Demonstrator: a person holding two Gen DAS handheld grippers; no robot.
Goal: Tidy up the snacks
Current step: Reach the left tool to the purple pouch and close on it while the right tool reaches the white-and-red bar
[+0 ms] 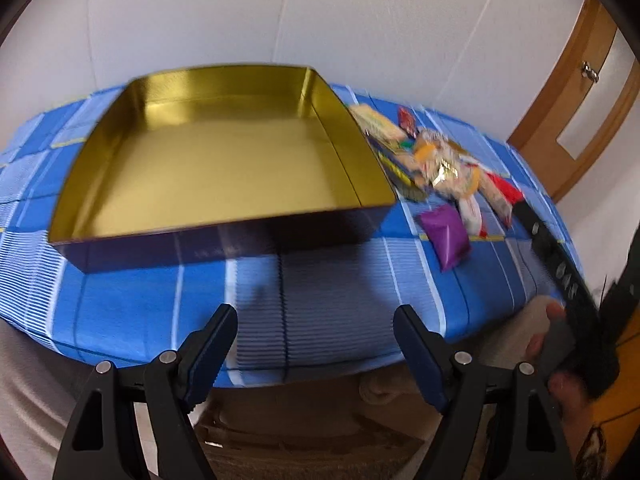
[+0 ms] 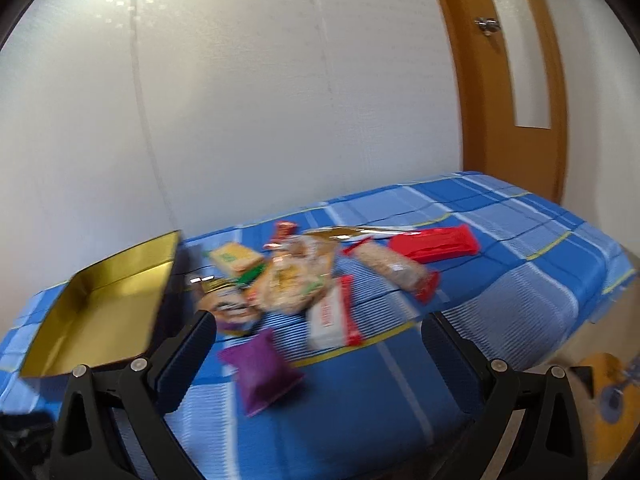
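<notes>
Hovering empty and spread wide, the right tool (image 2: 318, 334) faces the purple packet (image 2: 260, 370) just ahead. Left tool (image 1: 316, 330), likewise released, waits before the tin (image 1: 224, 236), presumably to receive snacks.

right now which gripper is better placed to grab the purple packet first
Right, probably. The right gripper is open with the purple packet lying just ahead between its fingers. The left gripper faces the empty gold tin, packet off to its side.

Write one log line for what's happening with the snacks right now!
phase: start | gold tin: empty | snack pile: beside tin on blue cloth | purple packet: nearest | left gripper: open | right gripper: open
</notes>
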